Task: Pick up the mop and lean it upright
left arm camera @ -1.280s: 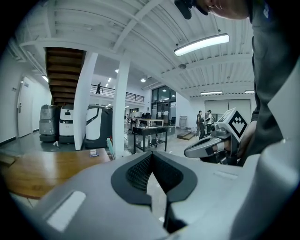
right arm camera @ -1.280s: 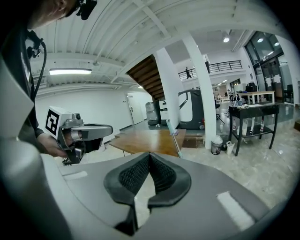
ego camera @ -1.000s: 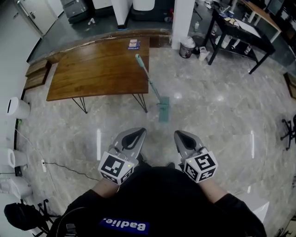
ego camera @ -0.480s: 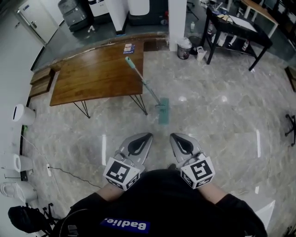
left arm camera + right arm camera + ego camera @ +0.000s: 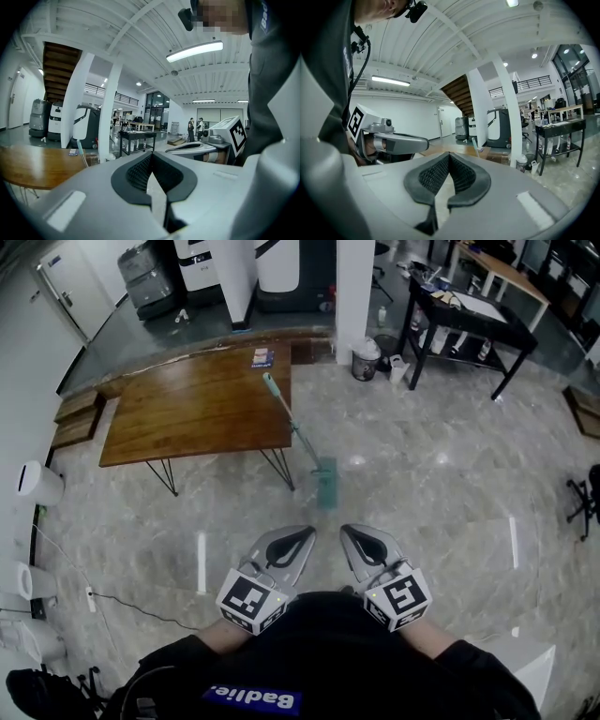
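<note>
Mop (image 5: 302,432) leans on surface (image 5: 187,399) edge, head on floor. Left gripper (image 5: 305,533) and right gripper (image 5: 349,532): fingers together, empty. Looks done.

The mop (image 5: 296,424) has a slim pale-green handle and a flat teal head. The head rests on the floor and the handle leans tilted against the wooden counter (image 5: 187,409) edge. It stands ahead of the left hand-held gripper (image 5: 304,534) and the right hand-held gripper (image 5: 348,532), well apart from both.
</note>
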`<state>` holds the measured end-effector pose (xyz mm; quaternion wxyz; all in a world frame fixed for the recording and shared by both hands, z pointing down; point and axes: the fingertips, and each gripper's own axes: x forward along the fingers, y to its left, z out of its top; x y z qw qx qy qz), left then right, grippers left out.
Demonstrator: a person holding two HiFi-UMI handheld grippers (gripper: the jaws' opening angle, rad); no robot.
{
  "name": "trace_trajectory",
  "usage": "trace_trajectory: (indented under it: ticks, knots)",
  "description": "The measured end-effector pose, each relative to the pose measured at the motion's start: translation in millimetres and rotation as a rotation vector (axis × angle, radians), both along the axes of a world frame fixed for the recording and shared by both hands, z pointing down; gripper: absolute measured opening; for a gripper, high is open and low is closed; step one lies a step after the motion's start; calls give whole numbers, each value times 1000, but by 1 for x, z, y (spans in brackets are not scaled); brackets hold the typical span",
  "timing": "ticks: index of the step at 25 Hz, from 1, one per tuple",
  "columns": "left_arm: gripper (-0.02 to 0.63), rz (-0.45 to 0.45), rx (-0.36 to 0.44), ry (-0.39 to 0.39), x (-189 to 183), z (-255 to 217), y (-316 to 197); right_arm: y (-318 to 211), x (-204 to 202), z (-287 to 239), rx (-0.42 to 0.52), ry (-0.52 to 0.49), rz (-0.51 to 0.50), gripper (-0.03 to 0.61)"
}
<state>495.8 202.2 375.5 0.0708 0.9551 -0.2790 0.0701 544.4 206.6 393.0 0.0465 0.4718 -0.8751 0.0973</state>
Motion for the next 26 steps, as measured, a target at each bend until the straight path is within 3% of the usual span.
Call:
trace_trajectory:
  ticks: [9,26]
  knots:
    - [20,-2,5,11,-33,4,9,6,-30,8,-7,17,-10,2]
    - [20,-17,13,6,-61,8,16,9,-55,14,-17,28,-20,2]
